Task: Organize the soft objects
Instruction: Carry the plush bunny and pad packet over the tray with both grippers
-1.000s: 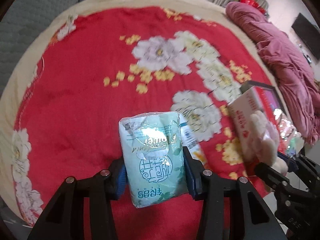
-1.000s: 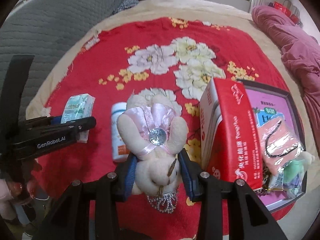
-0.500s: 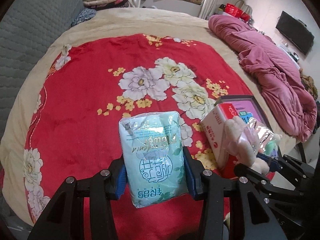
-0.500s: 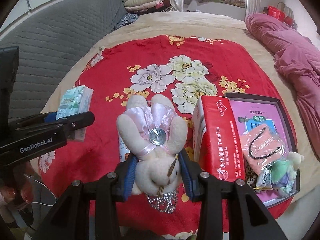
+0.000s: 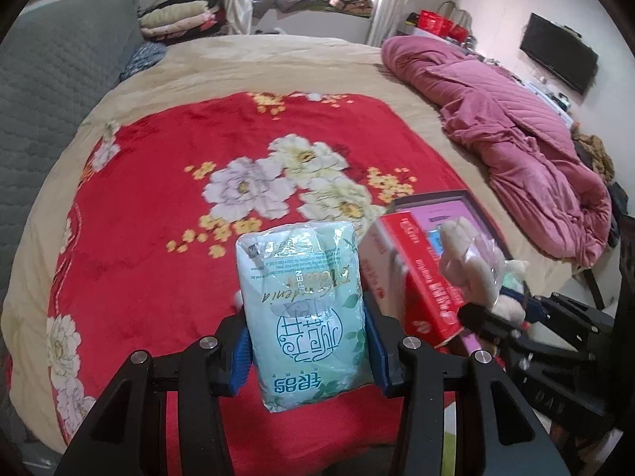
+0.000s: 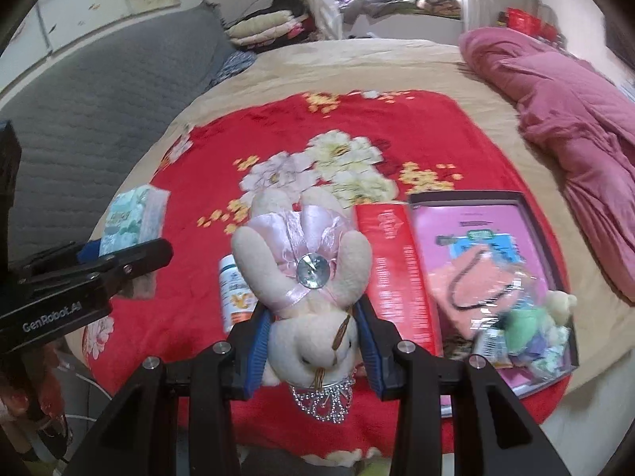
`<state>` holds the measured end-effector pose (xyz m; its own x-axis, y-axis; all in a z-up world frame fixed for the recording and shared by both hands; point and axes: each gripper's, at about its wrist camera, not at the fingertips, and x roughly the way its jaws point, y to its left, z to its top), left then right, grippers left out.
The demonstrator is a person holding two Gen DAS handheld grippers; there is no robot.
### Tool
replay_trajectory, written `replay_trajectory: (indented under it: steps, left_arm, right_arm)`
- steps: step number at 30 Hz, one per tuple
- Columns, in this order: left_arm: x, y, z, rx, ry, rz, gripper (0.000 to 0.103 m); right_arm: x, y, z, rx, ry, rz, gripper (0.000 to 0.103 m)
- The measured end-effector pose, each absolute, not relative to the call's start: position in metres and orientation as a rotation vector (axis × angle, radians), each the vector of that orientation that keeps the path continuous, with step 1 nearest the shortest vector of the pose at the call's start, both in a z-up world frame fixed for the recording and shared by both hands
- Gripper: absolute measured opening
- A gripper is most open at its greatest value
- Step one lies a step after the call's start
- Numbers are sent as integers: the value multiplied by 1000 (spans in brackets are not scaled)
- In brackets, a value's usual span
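My left gripper [image 5: 305, 341] is shut on a pale green tissue pack [image 5: 303, 309], held upright above the red flowered blanket [image 5: 158, 198]. My right gripper [image 6: 313, 341] is shut on a cream plush rabbit [image 6: 309, 277] with a pink bow and a round gem; it hangs head down between the blue pads. The left wrist view shows the rabbit [image 5: 472, 265] at the right, and the right wrist view shows the tissue pack [image 6: 133, 218] at the left. A dark open box [image 6: 524, 206] with a pink lining lies on the blanket's right part.
A red tissue carton [image 6: 393, 269] stands beside the box, which holds a pink pouch [image 6: 476, 293] and small plush toys [image 6: 535, 325]. A white bottle [image 6: 234, 289] lies on the blanket. A pink quilt [image 5: 516, 135] lies at the right, a grey headboard [image 5: 47, 91] at the left.
Both grippers have risen away from the bed with their loads still held; more of the room, window and quilt now shows. Neither grip has changed.
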<state>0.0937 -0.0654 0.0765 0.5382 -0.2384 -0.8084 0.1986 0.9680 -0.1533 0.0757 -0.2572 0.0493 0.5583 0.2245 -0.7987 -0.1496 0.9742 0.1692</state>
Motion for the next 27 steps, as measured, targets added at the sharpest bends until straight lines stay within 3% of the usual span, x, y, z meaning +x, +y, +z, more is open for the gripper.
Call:
replay_trajectory:
  steps: [12,27]
  left_arm:
    - [92,-184,82,47,993,-444,49]
    - [79,-330,12,210,1137,-597,49]
  right_arm:
    - [53,-399,66,232,891,-51,41]
    - [41,-511,12,388,953,-195,41]
